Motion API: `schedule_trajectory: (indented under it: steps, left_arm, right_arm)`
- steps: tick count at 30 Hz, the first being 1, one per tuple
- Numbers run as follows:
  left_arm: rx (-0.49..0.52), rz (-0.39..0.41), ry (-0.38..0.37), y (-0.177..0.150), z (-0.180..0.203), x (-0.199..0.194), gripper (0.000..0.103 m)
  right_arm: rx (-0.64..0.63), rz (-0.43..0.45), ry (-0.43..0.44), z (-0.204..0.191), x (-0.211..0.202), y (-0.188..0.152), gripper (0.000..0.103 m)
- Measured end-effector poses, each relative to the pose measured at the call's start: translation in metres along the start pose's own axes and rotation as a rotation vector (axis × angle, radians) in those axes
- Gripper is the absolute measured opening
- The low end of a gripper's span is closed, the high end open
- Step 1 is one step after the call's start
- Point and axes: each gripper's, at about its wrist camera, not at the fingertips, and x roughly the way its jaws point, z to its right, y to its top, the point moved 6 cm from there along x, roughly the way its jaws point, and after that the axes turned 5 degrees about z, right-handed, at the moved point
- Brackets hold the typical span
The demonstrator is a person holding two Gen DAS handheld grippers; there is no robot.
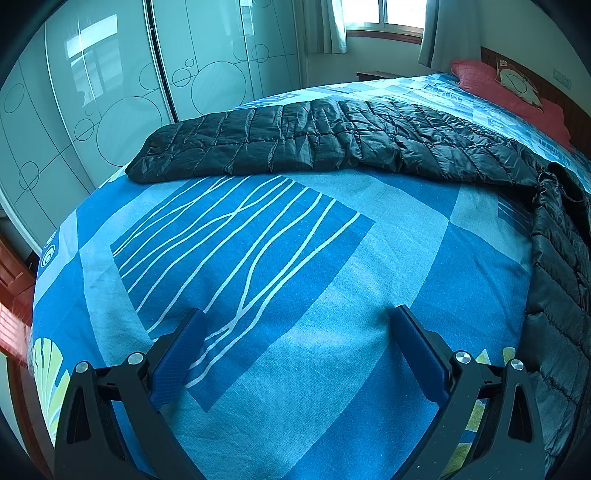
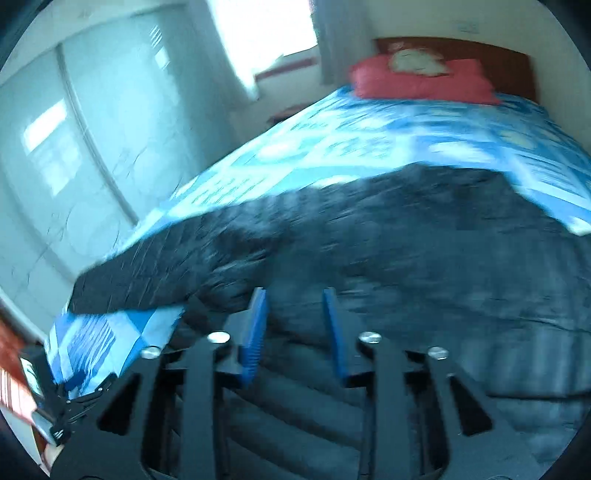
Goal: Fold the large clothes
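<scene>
A black quilted puffer jacket (image 1: 332, 140) lies spread across the bed, one sleeve (image 1: 207, 151) stretched out flat to the left. Its body runs down the right edge of the left wrist view. My left gripper (image 1: 299, 312) hovers over bare blue sheet (image 1: 295, 240) in front of the sleeve, jaws wide apart and holding nothing. The right wrist view is blurred. There my right gripper (image 2: 294, 295) hangs just above the jacket (image 2: 369, 240), its blue pads (image 2: 256, 317) a narrow gap apart with nothing pinched between them.
A red pillow (image 1: 517, 96) lies by the wooden headboard (image 2: 461, 55) at the far end. Glossy wardrobe doors (image 1: 92, 92) stand along the left of the bed, and a curtained window (image 1: 384, 14) is behind. The bed's near left corner (image 1: 48, 258) drops off beside reddish furniture.
</scene>
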Motion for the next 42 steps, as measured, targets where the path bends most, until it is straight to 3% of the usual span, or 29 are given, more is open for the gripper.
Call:
schedule_trajectory:
  steps: [5,7,9,11,15,18,21,26,30,36,40,42]
  left_arm:
    - [0.001,0.000,0.001,0.000,0.000,0.000,0.099]
    - [0.003,0.000,0.003,0.000,0.000,0.000,0.099]
    - [0.005,0.000,0.006,0.001,0.000,0.001,0.099]
    - [0.004,0.000,0.005,0.001,-0.001,0.001,0.099]
    - [0.006,0.000,0.007,0.000,-0.001,0.001,0.099]
    - [0.006,0.000,0.006,0.000,-0.001,0.001,0.099]
    - [0.006,0.001,0.006,0.000,0.000,0.001,0.099]
    - [0.006,0.002,0.006,0.000,0.000,0.001,0.099]
    - [0.008,0.001,0.008,0.000,-0.001,0.001,0.099]
    - [0.007,0.002,0.009,0.000,-0.001,0.002,0.099]
    - [0.007,0.003,0.009,0.000,0.000,0.002,0.099]
    - [0.006,0.003,0.008,0.000,-0.001,0.002,0.099]
  right_arm:
    - [0.174,0.066,-0.342,0.168,-0.056,0.010,0.025]
    - [0.164,0.047,-0.480,0.215,-0.064,0.000,0.025]
    - [0.191,-0.018,-0.530,0.246,-0.058,-0.021,0.025]
    - [0.245,-0.082,-0.505,0.262,-0.044,-0.045,0.025]
    - [0.177,-0.081,-0.534,0.257,-0.035,-0.051,0.025]
    - [0.158,-0.028,-0.512,0.249,-0.045,-0.022,0.027]
    - [0.184,0.058,-0.504,0.256,-0.053,0.011,0.040]
    - [0.197,0.036,-0.528,0.292,-0.021,0.040,0.040]
    - [0.235,-0.106,-0.555,0.320,0.021,0.016,0.040]
    - [0.245,-0.070,-0.550,0.313,0.010,0.020,0.040]
    - [0.216,0.011,-0.523,0.274,-0.019,0.020,0.041]
    - [0.186,0.009,-0.522,0.258,-0.023,0.012,0.048]
